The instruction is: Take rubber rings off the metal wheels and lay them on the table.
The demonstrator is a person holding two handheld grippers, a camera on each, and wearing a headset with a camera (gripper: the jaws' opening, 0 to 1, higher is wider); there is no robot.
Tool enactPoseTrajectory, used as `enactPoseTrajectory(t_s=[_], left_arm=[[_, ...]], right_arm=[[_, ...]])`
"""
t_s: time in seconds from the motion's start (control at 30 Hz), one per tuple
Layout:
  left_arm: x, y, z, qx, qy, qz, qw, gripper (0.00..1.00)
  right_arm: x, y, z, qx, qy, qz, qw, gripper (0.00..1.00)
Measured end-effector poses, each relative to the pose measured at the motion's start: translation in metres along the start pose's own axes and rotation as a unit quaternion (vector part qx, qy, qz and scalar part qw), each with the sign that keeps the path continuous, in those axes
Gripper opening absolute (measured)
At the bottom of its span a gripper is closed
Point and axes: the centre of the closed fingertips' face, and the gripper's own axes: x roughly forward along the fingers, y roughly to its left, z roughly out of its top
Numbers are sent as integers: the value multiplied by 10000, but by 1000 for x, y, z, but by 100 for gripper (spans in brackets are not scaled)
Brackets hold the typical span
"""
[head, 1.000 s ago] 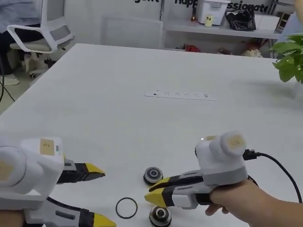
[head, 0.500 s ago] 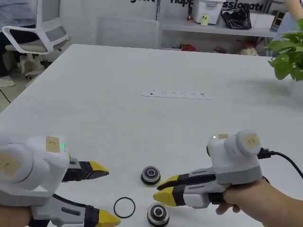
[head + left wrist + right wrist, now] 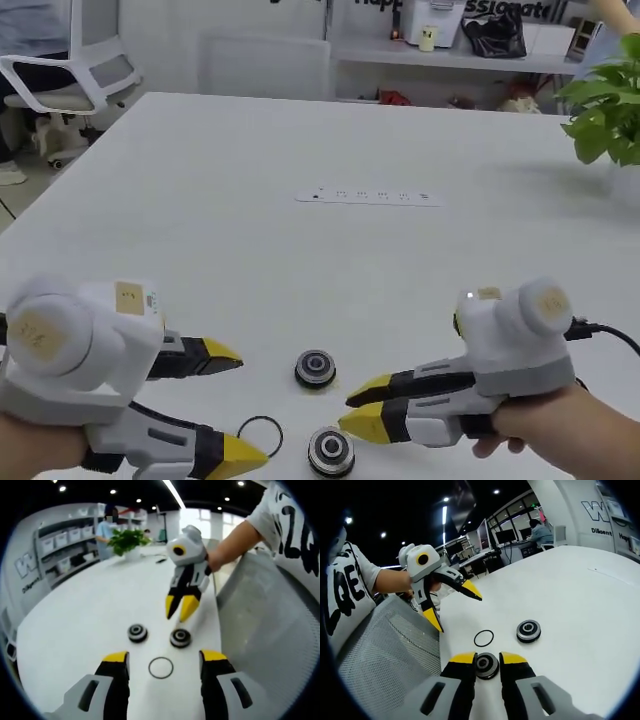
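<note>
Risk of near wheel (image 3: 331,451) skidding off across the desk (image 3: 300,250) from a sloppy off-centre pinch by narrow, empty jaws of right gripper (image 3: 358,405), left gripper (image 3: 240,405) gaping wide by loose ring (image 3: 161,658).

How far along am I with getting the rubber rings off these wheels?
Done: one rubber ring lies loose on the table. In hand: nothing is gripped. The left gripper is open by that ring, and the right gripper, jaws slightly apart, points at the near wheel. Left: the near wheel and the far wheel both look black-rimmed, so rings seem to be on them.
</note>
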Motion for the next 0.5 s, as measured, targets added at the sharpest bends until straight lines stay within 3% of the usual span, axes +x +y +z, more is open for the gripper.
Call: enactPoseTrajectory(t_s=[0.5], left_arm=[[15,-6,4,37,16,-156,9999,55]], right_arm=[[-1,3,-21,-317,309,69,9990,18]])
